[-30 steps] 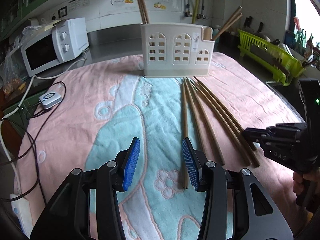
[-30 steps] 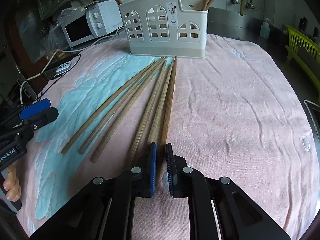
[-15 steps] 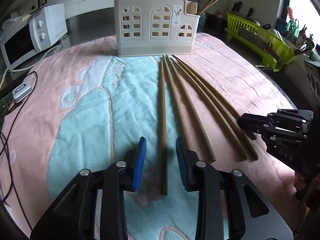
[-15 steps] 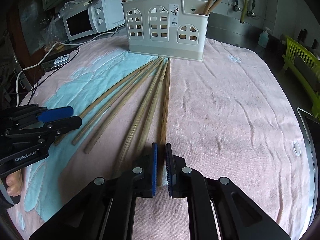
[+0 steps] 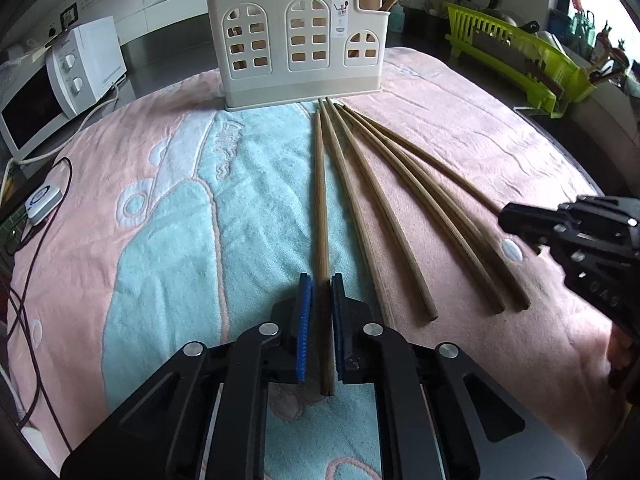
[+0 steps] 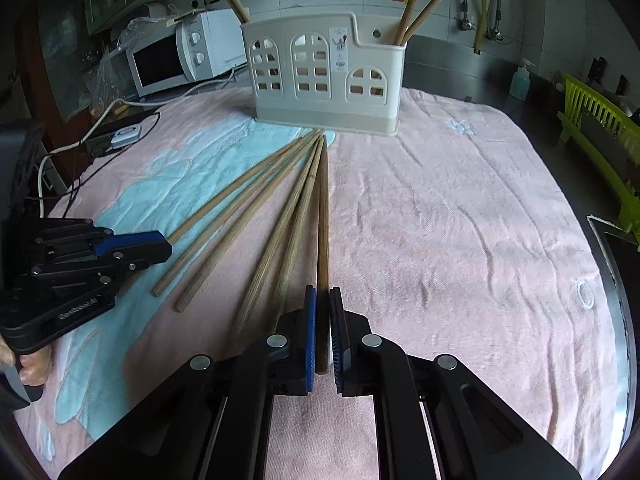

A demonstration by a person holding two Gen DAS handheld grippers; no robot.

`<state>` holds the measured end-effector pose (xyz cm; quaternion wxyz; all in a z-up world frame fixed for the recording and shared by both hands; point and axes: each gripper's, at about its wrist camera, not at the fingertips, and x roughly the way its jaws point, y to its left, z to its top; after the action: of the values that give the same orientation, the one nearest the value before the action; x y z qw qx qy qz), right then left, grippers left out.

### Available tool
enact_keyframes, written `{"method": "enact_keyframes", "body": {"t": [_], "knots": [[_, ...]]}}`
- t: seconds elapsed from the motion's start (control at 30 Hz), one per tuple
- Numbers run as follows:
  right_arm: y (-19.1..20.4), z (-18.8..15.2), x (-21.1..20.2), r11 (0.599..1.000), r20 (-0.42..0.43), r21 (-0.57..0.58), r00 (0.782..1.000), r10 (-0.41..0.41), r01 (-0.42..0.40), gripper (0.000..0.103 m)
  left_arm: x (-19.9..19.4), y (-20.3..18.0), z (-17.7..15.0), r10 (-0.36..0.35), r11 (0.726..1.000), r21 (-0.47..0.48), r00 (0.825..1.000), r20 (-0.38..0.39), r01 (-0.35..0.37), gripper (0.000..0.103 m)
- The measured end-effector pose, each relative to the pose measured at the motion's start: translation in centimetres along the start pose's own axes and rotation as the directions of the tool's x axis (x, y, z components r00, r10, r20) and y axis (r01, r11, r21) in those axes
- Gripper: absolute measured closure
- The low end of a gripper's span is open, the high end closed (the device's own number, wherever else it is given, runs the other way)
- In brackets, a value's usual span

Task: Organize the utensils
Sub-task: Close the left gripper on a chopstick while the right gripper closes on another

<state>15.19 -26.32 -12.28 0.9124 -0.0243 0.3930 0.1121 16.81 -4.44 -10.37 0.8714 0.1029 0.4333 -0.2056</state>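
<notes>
Several long wooden chopsticks lie fanned on a pink and teal towel, tips toward a cream utensil holder [image 5: 300, 40] that also shows in the right wrist view [image 6: 326, 76]. My left gripper [image 5: 319, 284] is shut on the thick end of the leftmost chopstick [image 5: 321, 200]. My right gripper [image 6: 322, 296] is shut on the thick end of the rightmost chopstick [image 6: 322, 216]. Both chopsticks still rest on the towel. A few chopsticks stand in the holder's end compartments [image 6: 420, 4].
A white microwave [image 5: 60, 80] with cables stands at the left, and a small white device [image 5: 42, 202] lies by the towel's edge. A green dish rack [image 5: 520, 52] stands at the right. A soap bottle [image 6: 520, 82] sits behind.
My left gripper moved right over the leftmost chopstick and closed on it. My right gripper stayed closed on its chopstick and barely moved.
</notes>
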Motion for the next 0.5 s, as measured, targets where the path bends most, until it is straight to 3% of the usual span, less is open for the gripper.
{"method": "enact_keyframes", "body": {"t": [0.2, 0.5], "knots": [[-0.1, 0.9, -2.9, 1.000, 0.076, -0.002, 0.997, -0.003, 0.003, 0.096, -1.1, 0.5, 0.4, -0.017, 1.000, -0.026, 0.999, 0.031, 0.018, 0.098], [-0.1, 3.1, -6.6, 1.000, 0.187, 0.004, 0.982, 0.005, -0.006, 0.096, -5.5, 0.7, 1.8, -0.016, 0.998, -0.059, 0.974, 0.224, 0.030, 0.098]]}}
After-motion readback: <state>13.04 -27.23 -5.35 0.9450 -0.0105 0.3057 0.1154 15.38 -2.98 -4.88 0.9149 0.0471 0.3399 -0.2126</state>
